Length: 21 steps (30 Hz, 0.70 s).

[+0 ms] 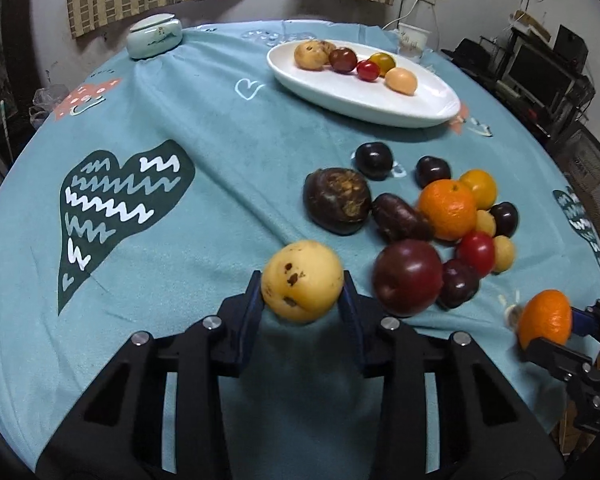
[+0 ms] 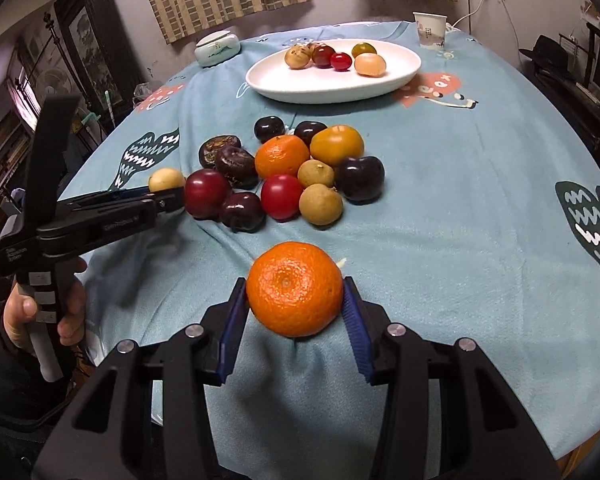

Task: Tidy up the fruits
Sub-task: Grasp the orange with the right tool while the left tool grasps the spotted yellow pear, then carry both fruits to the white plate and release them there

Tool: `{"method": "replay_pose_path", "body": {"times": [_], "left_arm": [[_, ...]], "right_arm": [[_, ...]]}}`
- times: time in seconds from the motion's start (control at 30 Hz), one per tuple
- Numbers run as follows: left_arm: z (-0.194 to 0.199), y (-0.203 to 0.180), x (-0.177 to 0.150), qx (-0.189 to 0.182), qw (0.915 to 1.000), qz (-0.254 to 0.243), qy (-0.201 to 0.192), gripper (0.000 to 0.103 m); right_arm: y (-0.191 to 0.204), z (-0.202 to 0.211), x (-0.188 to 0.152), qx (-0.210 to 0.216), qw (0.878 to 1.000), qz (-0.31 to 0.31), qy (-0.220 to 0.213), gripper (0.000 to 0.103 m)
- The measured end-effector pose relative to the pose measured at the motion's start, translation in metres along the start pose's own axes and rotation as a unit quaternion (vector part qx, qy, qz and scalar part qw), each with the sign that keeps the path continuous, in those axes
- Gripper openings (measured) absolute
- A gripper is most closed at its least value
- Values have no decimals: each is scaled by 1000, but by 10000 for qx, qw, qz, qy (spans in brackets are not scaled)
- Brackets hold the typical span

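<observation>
Teal tablecloth (image 1: 220, 128) hides under fruit; left tool (image 1: 302, 300) clamps yellow fruit (image 1: 302, 286), right tool (image 2: 295, 304) clamps mandarin (image 2: 295, 294).

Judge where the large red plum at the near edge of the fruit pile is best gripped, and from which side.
Grip the large red plum across its widest middle, coming from above on the near side. It is round and smooth, with a small dark plum touching one side and a purple fruit behind, so only the near side is free.
</observation>
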<state>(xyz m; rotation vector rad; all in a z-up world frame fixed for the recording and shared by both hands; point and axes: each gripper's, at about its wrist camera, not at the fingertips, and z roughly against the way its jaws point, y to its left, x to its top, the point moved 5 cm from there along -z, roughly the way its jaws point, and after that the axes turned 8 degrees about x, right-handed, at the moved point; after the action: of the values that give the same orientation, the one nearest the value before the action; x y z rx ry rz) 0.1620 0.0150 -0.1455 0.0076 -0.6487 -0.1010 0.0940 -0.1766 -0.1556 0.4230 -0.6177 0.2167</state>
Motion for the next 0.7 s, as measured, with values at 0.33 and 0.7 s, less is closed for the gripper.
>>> {"method": "replay_pose_path", "body": {"times": [0.33,0.7], "left_arm": [[53,-1,9,-313,9989,59,-354,38],[59,-18,70,-309,9982,-313,-417,38]], "right_arm": [[2,14,10,15,9997,43,-250,47],[-20,31,52,-146,9984,67,-534,47]]}}
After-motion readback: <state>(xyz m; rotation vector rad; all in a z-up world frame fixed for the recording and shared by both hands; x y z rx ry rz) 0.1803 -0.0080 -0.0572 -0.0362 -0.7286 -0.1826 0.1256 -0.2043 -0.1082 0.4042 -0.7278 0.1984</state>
